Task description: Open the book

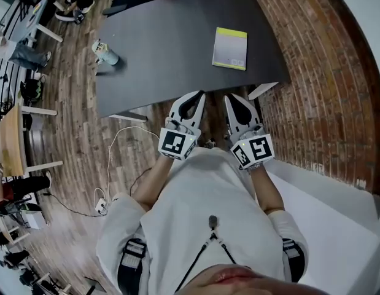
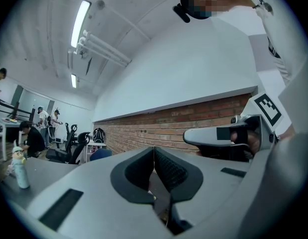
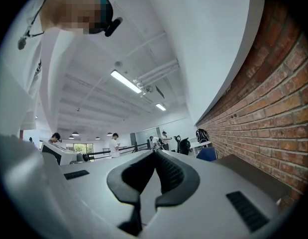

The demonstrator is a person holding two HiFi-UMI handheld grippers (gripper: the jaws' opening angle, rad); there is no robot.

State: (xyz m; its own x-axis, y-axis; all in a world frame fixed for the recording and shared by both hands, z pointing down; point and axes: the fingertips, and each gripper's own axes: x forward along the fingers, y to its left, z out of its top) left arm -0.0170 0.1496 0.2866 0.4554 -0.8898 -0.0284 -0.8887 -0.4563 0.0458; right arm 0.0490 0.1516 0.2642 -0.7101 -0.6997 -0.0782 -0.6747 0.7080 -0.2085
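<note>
A closed book point(image 1: 230, 48) with a yellow-green and grey cover lies flat on the dark table point(image 1: 171, 54), toward its far right. Both grippers are held level, side by side, at the table's near edge and well short of the book. My left gripper point(image 1: 199, 96) is shut with nothing between its pads, and its tips point(image 2: 154, 151) meet in the left gripper view. My right gripper point(image 1: 231, 98) is also shut and empty, its tips point(image 3: 154, 153) touching. The book is hidden in both gripper views. The right gripper's body point(image 2: 228, 136) shows at the right of the left gripper view.
A small bottle point(image 1: 105, 52) stands at the table's left edge. A brick wall point(image 1: 325, 72) runs along the right, with a white ledge point(image 1: 337, 208) below it. A cable point(image 1: 110, 165) lies on the wooden floor at left. Several people and chairs point(image 2: 69, 138) are far off.
</note>
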